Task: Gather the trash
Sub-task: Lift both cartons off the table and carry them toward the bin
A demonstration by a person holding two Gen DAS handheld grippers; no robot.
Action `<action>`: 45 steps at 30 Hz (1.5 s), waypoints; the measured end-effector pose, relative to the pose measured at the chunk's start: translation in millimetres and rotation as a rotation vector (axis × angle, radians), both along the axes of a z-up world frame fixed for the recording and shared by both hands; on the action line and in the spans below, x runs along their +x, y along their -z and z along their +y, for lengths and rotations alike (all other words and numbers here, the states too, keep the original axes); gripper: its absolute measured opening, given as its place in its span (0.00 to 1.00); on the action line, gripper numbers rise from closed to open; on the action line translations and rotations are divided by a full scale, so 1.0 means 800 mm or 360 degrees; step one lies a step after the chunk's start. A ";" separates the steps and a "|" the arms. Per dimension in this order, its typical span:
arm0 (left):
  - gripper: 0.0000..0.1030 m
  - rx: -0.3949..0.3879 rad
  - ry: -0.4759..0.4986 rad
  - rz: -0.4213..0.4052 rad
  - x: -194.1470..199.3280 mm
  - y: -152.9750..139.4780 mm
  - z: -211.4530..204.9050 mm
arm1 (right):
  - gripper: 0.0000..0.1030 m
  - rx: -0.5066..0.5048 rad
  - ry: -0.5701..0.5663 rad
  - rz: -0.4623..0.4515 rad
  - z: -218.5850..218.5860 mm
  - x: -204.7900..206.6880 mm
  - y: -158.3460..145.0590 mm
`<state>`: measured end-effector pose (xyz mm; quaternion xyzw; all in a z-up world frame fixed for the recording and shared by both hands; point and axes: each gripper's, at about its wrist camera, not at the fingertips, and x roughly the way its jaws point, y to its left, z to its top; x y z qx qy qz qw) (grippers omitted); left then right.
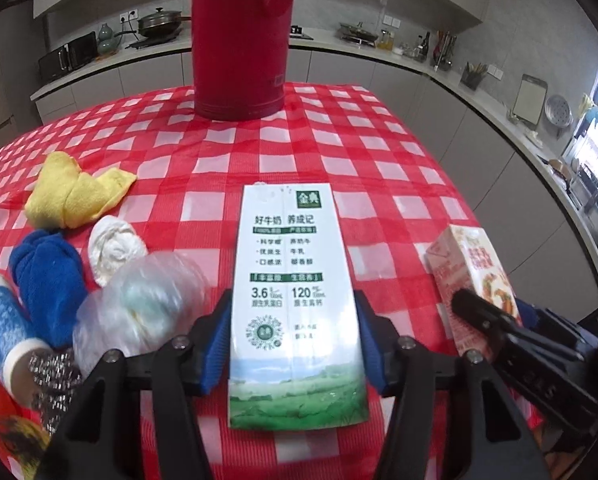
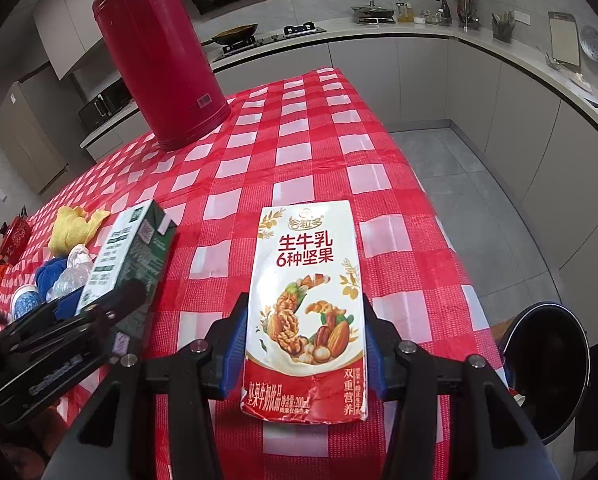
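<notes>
My left gripper [image 1: 295,344] is shut on a green-and-white milk carton [image 1: 295,280], its blue pads pressed on both sides. My right gripper [image 2: 305,344] is shut on a red-and-white nut milk carton [image 2: 307,300]. Each carton shows in the other view: the nut carton at the right in the left wrist view [image 1: 471,280], the green carton at the left in the right wrist view [image 2: 131,256]. A black trash bin [image 2: 547,368] stands on the floor beside the table's right edge. A crumpled white tissue [image 1: 113,248] and a clear plastic bag [image 1: 139,308] lie left of the left gripper.
A tall red thermos [image 1: 239,40] stands at the table's far side on the red checked cloth [image 1: 339,152]. A yellow cloth [image 1: 75,192], blue cloth [image 1: 47,276], blue-and-white cup [image 1: 3,328] and steel scourer [image 1: 55,376] lie at the left. Kitchen counters run behind.
</notes>
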<state>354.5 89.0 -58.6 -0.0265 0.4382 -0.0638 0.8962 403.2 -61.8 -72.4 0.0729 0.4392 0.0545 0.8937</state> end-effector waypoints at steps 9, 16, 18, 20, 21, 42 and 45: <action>0.56 0.0088 0.0002 0.0017 -0.001 0.013 -0.019 | 0.53 -0.0001 -0.0027 0.0005 0.002 0.002 0.004; 0.54 0.0011 -0.0009 -0.0058 -0.016 -0.009 -0.013 | 0.50 0.0086 -0.0057 -0.0031 -0.009 -0.008 -0.009; 0.54 0.0003 -0.0003 -0.0081 -0.021 -0.018 -0.014 | 0.50 0.0105 -0.0064 -0.0044 -0.011 -0.014 -0.014; 0.54 -0.0015 -0.0004 -0.0094 -0.027 -0.027 -0.014 | 0.50 0.0121 -0.0080 -0.0059 -0.012 -0.020 -0.020; 0.54 -0.0023 -0.0002 -0.0099 -0.029 -0.030 -0.015 | 0.50 0.0121 -0.0087 -0.0071 -0.012 -0.023 -0.024; 0.54 -0.0078 0.0033 -0.0177 -0.080 -0.058 -0.079 | 0.50 0.0182 -0.0072 -0.0151 -0.081 -0.098 -0.064; 0.54 -0.0093 0.0056 -0.0167 -0.082 -0.057 -0.098 | 0.50 0.0183 -0.0037 -0.0156 -0.101 -0.106 -0.066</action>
